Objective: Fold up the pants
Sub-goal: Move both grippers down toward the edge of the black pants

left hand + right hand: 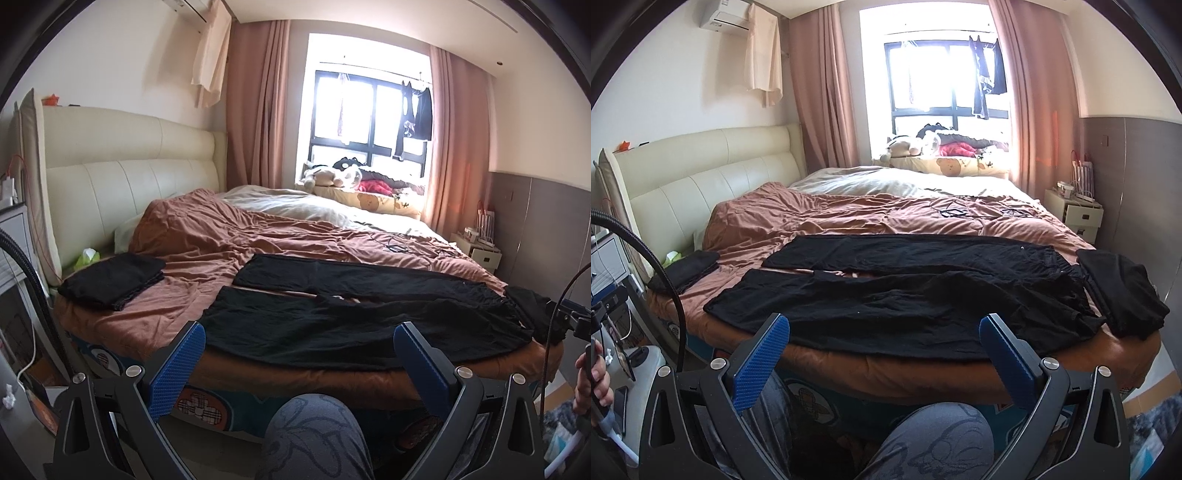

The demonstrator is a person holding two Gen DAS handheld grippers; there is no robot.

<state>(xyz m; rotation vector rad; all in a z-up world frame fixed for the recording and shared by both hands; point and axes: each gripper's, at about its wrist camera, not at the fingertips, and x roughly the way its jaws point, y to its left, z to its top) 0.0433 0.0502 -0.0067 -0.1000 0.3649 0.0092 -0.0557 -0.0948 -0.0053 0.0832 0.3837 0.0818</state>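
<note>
I am holding my left gripper (pixel 299 350) fully released, blue pads spread wide, clear of the cloth. My right gripper (pixel 884 341) is likewise released and gripping nothing. The black pants (pixel 905 291) are lying flat across the near side of the brown quilt (pixel 820 214), legs pointing toward the cream headboard (pixel 122 162), waistband at the other end. Folded black garments are resting beside each end: one (pixel 114 278) near the headboard, one (pixel 1119 291) touching the waistband.

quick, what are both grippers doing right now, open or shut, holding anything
Left gripper: open, holding nothing, short of the black pants.
Right gripper: open, holding nothing, also short of the pants.
</note>
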